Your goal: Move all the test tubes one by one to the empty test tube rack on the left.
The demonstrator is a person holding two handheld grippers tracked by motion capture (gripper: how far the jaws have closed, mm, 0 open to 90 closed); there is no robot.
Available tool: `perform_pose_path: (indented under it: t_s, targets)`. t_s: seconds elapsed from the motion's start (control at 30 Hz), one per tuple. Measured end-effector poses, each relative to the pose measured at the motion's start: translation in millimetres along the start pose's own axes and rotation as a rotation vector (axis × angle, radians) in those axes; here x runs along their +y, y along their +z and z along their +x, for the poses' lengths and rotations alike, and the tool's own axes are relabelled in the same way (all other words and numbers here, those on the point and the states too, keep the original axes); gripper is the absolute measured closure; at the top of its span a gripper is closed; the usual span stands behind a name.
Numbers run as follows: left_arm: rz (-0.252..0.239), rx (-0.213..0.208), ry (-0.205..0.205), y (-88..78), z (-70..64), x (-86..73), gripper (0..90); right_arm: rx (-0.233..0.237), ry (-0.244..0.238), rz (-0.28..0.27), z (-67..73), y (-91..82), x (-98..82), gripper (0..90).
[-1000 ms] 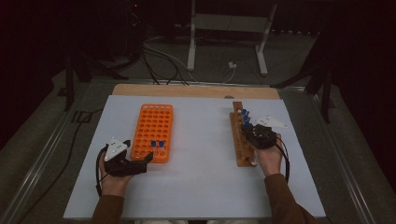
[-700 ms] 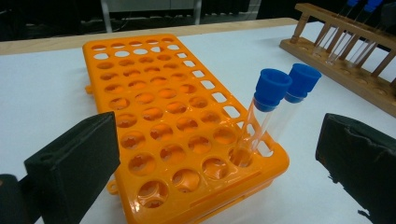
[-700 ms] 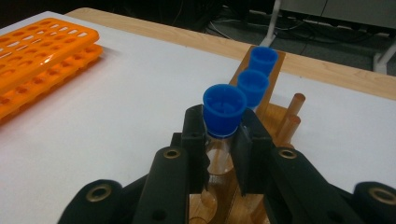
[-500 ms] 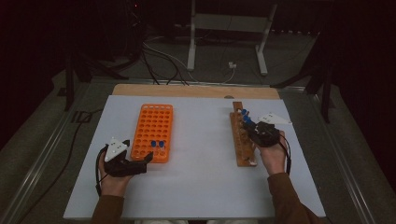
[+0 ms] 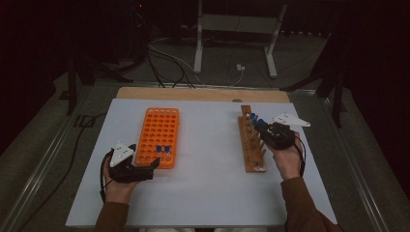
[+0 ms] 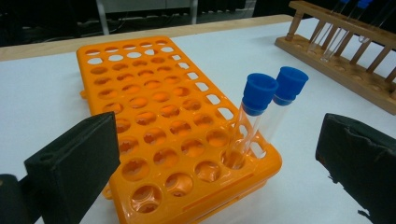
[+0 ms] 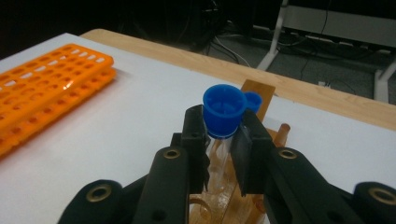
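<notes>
A blue-capped test tube (image 7: 223, 122) stands clamped just under its cap between the jaws of the right tool (image 7: 223, 140), above the wooden rack (image 5: 252, 141) near the desk's (image 5: 208, 193) right edge. The right hand (image 5: 286, 159) reaches in from the near edge, the forearm angled toward the rack's far end. The left tool (image 5: 130, 166) rests at the near-left part of the desk, jaws wide apart and holding nothing, aimed at the orange rack (image 6: 154, 116), where two capped tubes (image 6: 254, 116) stand in its near corner.
</notes>
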State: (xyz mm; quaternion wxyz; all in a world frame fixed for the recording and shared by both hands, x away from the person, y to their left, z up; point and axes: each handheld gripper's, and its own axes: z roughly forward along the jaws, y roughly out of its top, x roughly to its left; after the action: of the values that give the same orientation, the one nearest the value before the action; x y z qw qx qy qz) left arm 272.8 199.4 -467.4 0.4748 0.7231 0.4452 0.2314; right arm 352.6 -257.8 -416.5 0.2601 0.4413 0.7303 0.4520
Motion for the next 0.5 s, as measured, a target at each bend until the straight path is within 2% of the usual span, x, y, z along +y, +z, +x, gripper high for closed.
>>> perform_pose_path:
  t_s: [0.3, 0.5]
  targets:
    - [-0.012, -0.005, -0.001, -2.7, -0.2, 2.9, 0.6, 0.005, -0.012, -0.026, 2.4, -9.9, 8.8, 76.2]
    - [-0.016, -0.019, 0.009, -3.6, -3.6, 5.9, 0.6, 0.032, -0.018, -0.041, 7.9, -13.8, 13.2, 76.2]
